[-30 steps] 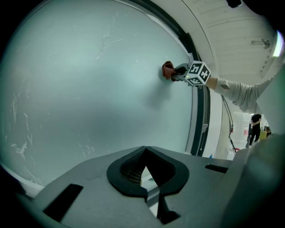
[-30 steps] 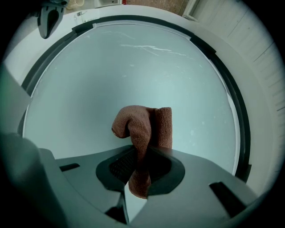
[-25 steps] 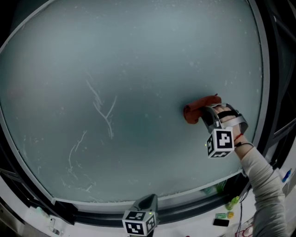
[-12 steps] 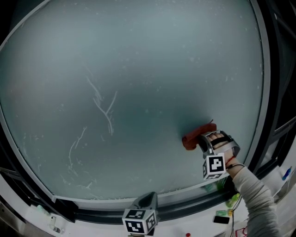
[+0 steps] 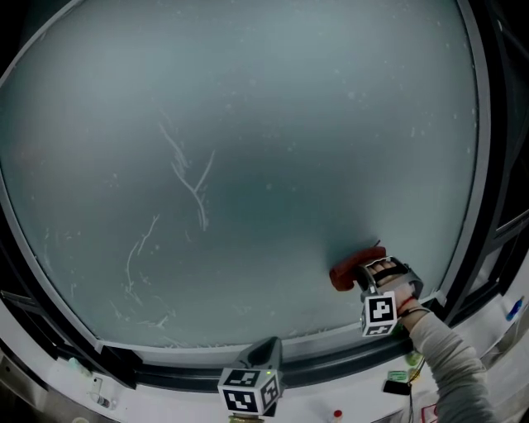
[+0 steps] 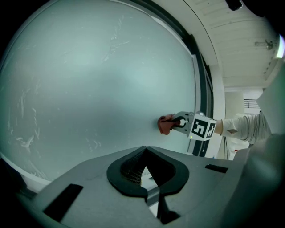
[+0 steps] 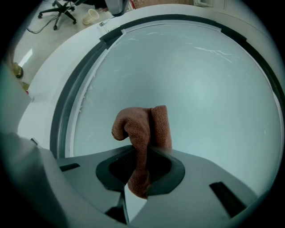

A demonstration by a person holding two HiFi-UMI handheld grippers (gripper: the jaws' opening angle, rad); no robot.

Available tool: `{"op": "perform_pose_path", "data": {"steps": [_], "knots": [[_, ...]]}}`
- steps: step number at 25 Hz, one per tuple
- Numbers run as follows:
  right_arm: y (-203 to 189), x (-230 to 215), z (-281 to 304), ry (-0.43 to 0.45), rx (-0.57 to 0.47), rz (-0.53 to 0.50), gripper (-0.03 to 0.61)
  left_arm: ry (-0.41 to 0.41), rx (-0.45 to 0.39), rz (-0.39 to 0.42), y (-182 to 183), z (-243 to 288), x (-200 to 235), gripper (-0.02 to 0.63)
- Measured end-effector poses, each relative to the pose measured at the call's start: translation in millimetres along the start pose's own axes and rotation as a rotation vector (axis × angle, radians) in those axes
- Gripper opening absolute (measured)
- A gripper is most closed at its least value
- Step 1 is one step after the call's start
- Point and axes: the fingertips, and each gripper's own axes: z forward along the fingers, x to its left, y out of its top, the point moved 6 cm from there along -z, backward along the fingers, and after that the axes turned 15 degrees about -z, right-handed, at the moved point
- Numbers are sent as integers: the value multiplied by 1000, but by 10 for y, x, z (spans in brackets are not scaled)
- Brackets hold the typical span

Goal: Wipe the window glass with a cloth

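Note:
The frosted window glass (image 5: pixel 248 124) fills the head view and carries thin streak marks (image 5: pixel 190 182) left of centre. A reddish-brown cloth (image 5: pixel 349 268) is pressed on the glass near its lower right edge. My right gripper (image 5: pixel 372 277) is shut on it; in the right gripper view the cloth (image 7: pixel 142 129) hangs folded between the jaws (image 7: pixel 144 153) against the glass (image 7: pixel 200 89). My left gripper (image 5: pixel 263 355) stays low by the bottom frame, shut, with nothing in it (image 6: pixel 144 151). The left gripper view shows the cloth (image 6: pixel 165 124) and right gripper (image 6: pixel 178 124) at the glass.
A dark frame (image 5: pixel 479 165) rings the glass, with a white sill (image 5: pixel 165 396) below it. Small green items (image 5: pixel 399 385) lie at the lower right beside the sleeve (image 5: pixel 446 363). An office chair (image 7: pixel 62 9) and a cup (image 7: pixel 91 17) stand on the floor behind.
My right gripper has slid the cloth down the glass, from mid-height at the right to near the bottom right edge. The left gripper has stayed put.

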Motion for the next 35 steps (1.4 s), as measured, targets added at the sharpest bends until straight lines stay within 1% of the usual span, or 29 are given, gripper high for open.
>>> {"op": "perform_pose_path", "data": {"steps": [6,11,14,20,23,25,27,32,35], "knots": [[137,356,106,90,-9,-38,52,13,5,-11,-45,-49,50,5],[177,464,139,124,-5,-18,52,19,6,-9,-54,-75,59,5],[196,437,91,117,0,26,52,20,4,-5,-57,-92,53,5],[298,300,-114,77,-12,194,52,14,-1,0,-62,-139,18,5],[400,182,-277,50,-44,317,52,13,-8,3,-65,-187,-5,5],[471,102,-394,36,-74,428,52,13,-9,4,-79,-226,-12,5],[541,9,-527,23,-122,567,52,16,-12,3,-101,-270,-9,5],[719,-220,-905,-17,-269,956,52,25,-21,4,-156,-422,17,5],[872,-277,-1127,-32,-350,1148,52,37,-27,22,-182,-524,22,5]]}}
